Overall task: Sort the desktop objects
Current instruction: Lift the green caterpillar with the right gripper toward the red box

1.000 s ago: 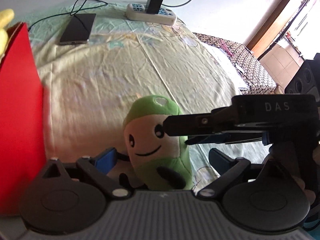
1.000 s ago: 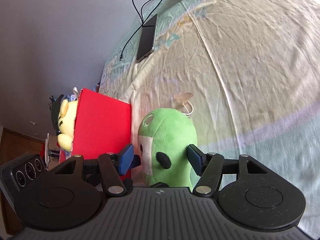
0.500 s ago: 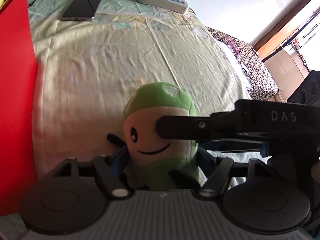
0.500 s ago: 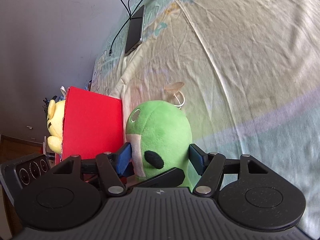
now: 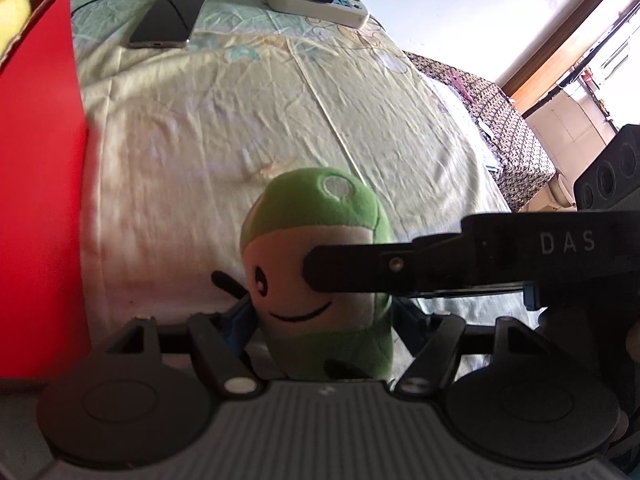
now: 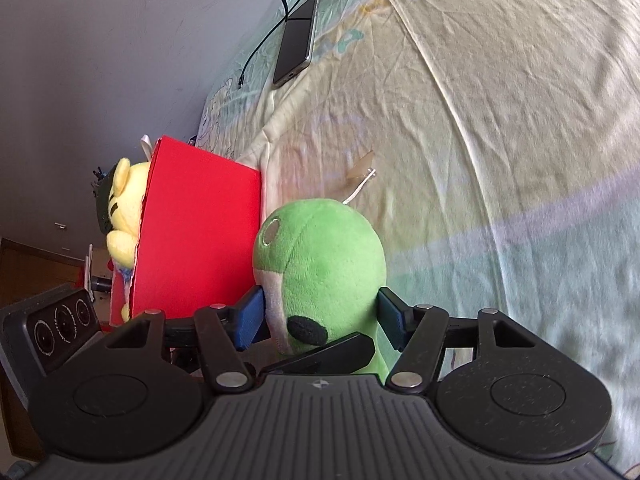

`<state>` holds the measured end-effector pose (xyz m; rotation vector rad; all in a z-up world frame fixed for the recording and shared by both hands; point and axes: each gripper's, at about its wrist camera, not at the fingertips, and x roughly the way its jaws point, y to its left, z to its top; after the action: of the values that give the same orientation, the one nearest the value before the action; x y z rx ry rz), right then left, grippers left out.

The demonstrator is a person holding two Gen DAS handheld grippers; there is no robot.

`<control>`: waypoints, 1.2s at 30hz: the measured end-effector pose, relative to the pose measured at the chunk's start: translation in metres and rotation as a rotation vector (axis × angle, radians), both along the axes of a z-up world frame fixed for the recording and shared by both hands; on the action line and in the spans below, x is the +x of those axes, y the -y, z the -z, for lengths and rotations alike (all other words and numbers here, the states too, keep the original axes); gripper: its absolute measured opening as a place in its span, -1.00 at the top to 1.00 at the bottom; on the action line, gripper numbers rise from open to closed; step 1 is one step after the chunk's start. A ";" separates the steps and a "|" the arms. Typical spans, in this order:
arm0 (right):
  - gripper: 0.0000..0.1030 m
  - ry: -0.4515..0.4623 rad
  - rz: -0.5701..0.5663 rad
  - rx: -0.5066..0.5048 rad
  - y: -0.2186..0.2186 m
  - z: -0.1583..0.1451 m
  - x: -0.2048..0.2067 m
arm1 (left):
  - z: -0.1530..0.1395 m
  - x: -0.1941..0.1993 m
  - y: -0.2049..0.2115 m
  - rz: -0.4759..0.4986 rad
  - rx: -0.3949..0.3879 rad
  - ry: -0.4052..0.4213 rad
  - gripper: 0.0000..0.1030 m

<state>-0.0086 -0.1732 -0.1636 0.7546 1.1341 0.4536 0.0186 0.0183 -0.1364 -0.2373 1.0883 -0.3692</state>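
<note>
The left gripper (image 5: 320, 320) has closed in on the green plush toy (image 5: 320, 264): a second ago its blue pads stood wide on either side of the toy's base, and now they sit tight against its lower body, narrow enough that I read it as a grip. The right gripper (image 6: 320, 316) brackets the same toy (image 6: 324, 264) from the other direction, its blue pads (image 6: 250, 316) touching or all but touching the flanks; one of its fingers crosses the toy's face in the left wrist view. Whether the right one truly presses or only rests there, I cannot tell for certain, though the fabric looks pinched.

The toy stands upright on the pale bedsheet (image 5: 248, 112), just beside the red box (image 6: 196, 232), which already holds a yellow plush (image 6: 124, 208). With both tools now on it, the toy looks ready to be lifted over the box wall. Farther off lie a phone (image 5: 168, 20) and a power strip (image 5: 320, 0), well apart from the work.
</note>
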 end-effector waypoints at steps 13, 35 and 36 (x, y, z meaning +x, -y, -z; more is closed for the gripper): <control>-0.23 0.020 -0.001 0.021 -0.040 -0.015 -0.043 | -0.017 -0.057 -0.024 0.052 0.083 0.071 -0.40; -0.23 0.047 -0.182 0.079 -0.207 -0.023 -0.095 | -0.031 -0.175 -0.174 -0.051 0.148 0.077 -0.40; -0.23 0.053 -0.203 0.088 -0.216 -0.024 -0.094 | -0.033 -0.179 -0.181 -0.071 0.152 0.078 -0.40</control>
<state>-0.1024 0.0427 -0.1396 0.7023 1.1514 0.6946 -0.1609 0.1997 -0.1034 -0.1248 1.0227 -0.2290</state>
